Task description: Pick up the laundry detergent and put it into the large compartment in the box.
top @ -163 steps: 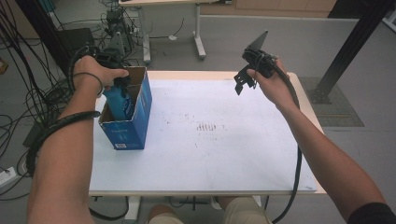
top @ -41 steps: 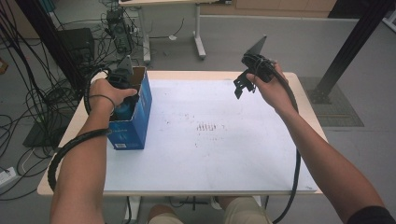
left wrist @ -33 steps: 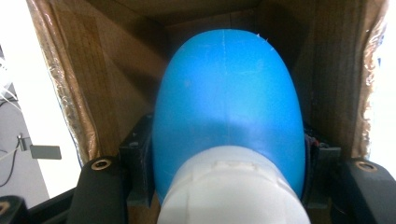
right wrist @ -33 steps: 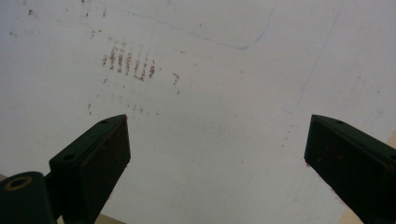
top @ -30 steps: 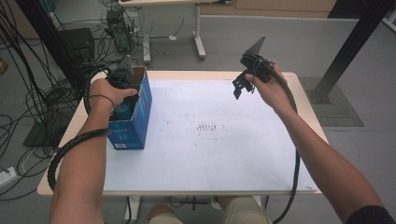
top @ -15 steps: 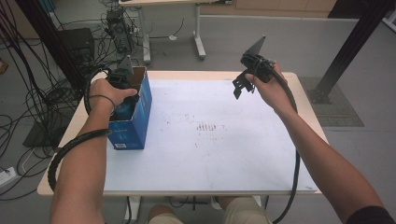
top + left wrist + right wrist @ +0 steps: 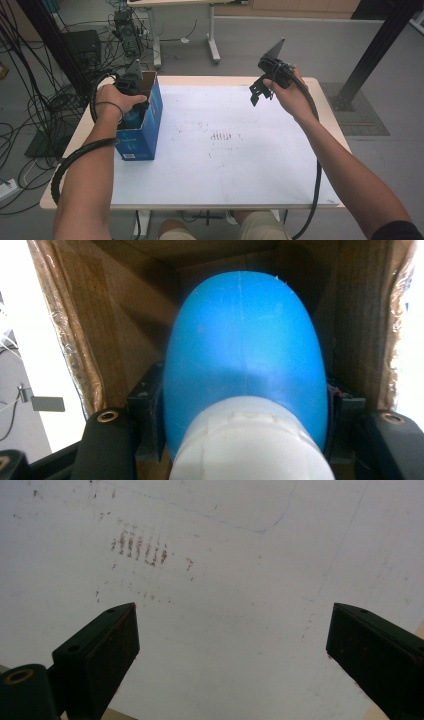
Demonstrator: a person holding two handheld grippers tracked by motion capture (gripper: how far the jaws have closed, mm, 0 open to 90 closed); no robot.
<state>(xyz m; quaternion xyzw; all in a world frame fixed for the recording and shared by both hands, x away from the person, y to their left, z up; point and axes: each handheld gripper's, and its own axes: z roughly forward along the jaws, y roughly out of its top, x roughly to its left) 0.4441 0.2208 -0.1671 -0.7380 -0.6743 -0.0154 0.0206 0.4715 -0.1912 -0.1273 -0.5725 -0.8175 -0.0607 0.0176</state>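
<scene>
At the left end of the white table (image 7: 225, 170), a blue cardboard box (image 7: 147, 132) is standing upright and open at the top. Inside this box, the left gripper (image 7: 131, 102) is reaching down, its jaws clamping a blue bottle (image 7: 245, 355) with a white cap (image 7: 250, 440) between brown inner walls. Well to the right of the box, the right gripper (image 7: 261, 91) is hovering above the table's far side, its jaws standing wide apart and gripping nothing.
</scene>
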